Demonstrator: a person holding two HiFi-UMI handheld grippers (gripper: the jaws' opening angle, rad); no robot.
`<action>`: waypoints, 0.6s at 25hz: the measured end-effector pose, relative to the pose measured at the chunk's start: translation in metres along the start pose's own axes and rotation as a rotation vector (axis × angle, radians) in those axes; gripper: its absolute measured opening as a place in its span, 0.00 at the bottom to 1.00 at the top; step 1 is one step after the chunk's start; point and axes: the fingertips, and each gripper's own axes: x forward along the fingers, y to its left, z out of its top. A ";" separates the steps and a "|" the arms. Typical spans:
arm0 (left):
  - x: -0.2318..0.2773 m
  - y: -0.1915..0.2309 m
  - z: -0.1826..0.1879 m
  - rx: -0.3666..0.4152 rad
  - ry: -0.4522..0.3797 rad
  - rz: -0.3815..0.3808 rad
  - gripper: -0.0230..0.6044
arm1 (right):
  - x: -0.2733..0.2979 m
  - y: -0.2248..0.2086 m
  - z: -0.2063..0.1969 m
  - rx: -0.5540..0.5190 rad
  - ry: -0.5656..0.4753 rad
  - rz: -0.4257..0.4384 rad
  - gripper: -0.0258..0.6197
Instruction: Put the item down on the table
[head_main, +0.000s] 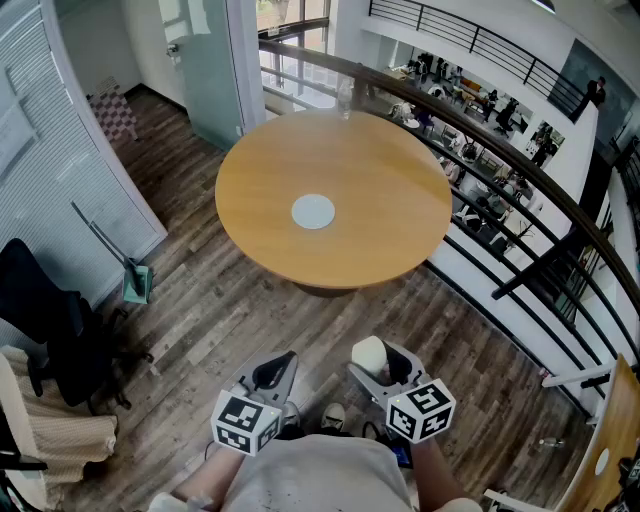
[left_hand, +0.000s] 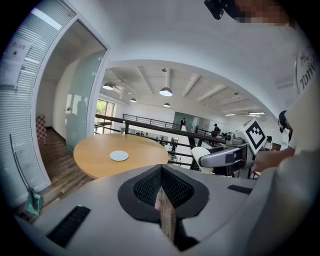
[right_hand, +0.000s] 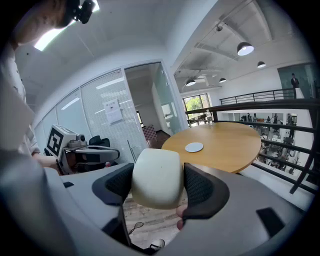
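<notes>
Left gripper (left_hand: 161, 192) jaws are pressed together, nothing between. Right gripper (right_hand: 156, 186) jaws, spread wide, pinch a cream rounded item (right_hand: 156, 172), its sides hidden by the pads. Well beyond stands the round table (head_main: 390, 185) with a white disc (head_main: 313, 211).

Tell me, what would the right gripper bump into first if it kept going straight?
Probably the near edge of the round table, which lies ahead of the right gripper and the cream item it holds. Depth is unclear, so it might meet the wooden floor first.
</notes>
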 end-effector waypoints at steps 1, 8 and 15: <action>0.000 0.000 0.001 0.000 -0.001 -0.001 0.07 | 0.000 0.001 0.001 -0.001 0.001 0.000 0.56; -0.003 -0.002 0.002 0.009 0.001 -0.014 0.07 | -0.001 0.003 0.000 -0.006 0.003 -0.005 0.56; -0.006 0.002 0.002 0.008 0.000 -0.018 0.07 | 0.002 0.007 0.000 0.008 0.006 -0.001 0.56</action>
